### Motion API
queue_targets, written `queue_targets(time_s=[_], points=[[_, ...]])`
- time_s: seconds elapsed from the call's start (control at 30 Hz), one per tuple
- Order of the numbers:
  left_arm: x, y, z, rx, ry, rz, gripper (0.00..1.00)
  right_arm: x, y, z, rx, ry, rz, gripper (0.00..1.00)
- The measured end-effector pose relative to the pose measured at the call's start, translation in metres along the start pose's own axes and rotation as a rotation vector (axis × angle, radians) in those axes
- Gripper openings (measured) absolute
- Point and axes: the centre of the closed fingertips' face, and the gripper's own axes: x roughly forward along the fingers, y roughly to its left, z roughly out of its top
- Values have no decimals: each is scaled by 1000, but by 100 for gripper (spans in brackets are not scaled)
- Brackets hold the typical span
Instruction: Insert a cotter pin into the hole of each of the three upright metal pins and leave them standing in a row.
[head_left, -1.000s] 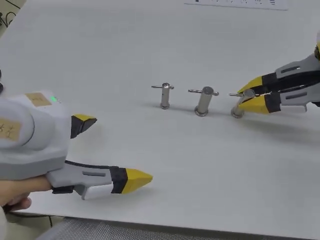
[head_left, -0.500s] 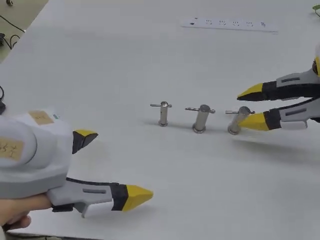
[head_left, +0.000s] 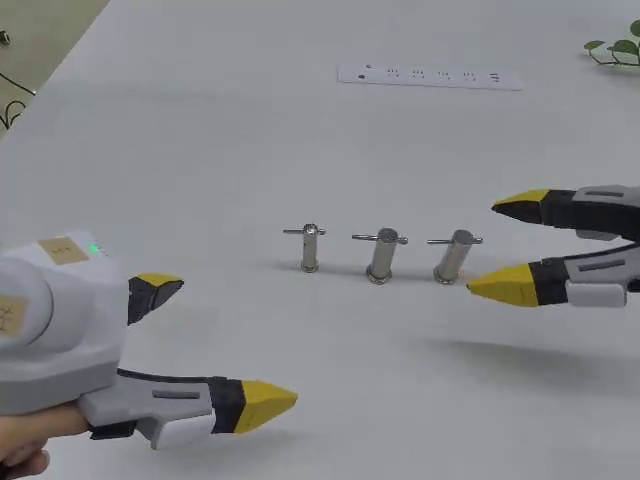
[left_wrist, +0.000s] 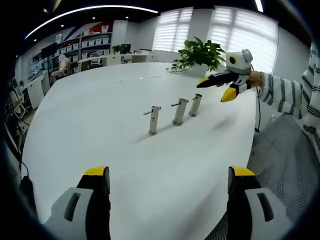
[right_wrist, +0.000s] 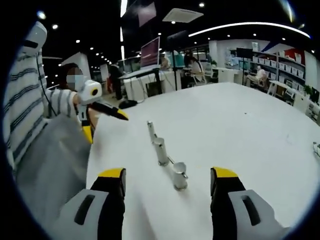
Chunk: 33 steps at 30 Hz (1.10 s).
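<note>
Three upright metal pins stand in a row on the white table: the left pin (head_left: 309, 250), the middle pin (head_left: 380, 259) and the right pin (head_left: 453, 258). A thin cotter pin (head_left: 441, 241) crosses the top of each. My right gripper (head_left: 507, 243) is open just right of the right pin, touching nothing. In the right gripper view the right pin (right_wrist: 178, 176) stands between my jaws' lines, a little ahead. My left gripper (head_left: 215, 345) is open and holds nothing, well in front and left of the row. In the left gripper view the row (left_wrist: 178, 112) stands far ahead.
A white power strip (head_left: 430, 76) lies at the table's far side, with a potted plant (head_left: 615, 47) at the far right. The table's left edge (head_left: 60, 70) runs diagonally. Bare tabletop surrounds the pins.
My right gripper went from shut at the right pin's cotter pin to open, and drew back to the right. The cotter pin stays in the right pin. The head camera shifted.
</note>
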Motion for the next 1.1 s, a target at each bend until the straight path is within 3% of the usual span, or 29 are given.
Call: queue_targets(time_s=[0.1, 0.23, 0.63, 0.8, 1.1], points=[[-2, -1, 2, -8, -13, -2, 99, -6, 4, 5, 64, -70, -40, 81], [-5, 0, 2, -19, -21, 0, 99, -15, 12, 0, 115, -82, -57, 86], [-14, 8, -3, -78, -31, 14, 99, -26, 35, -21, 243, -39, -112, 100], [-15, 3, -3, -89, -24, -9, 99, -27, 42, -27, 291, -40, -121, 100], [-15, -3, -4, -82, -1, -40, 99, -32, 52, -44, 359, 14, -158, 100]])
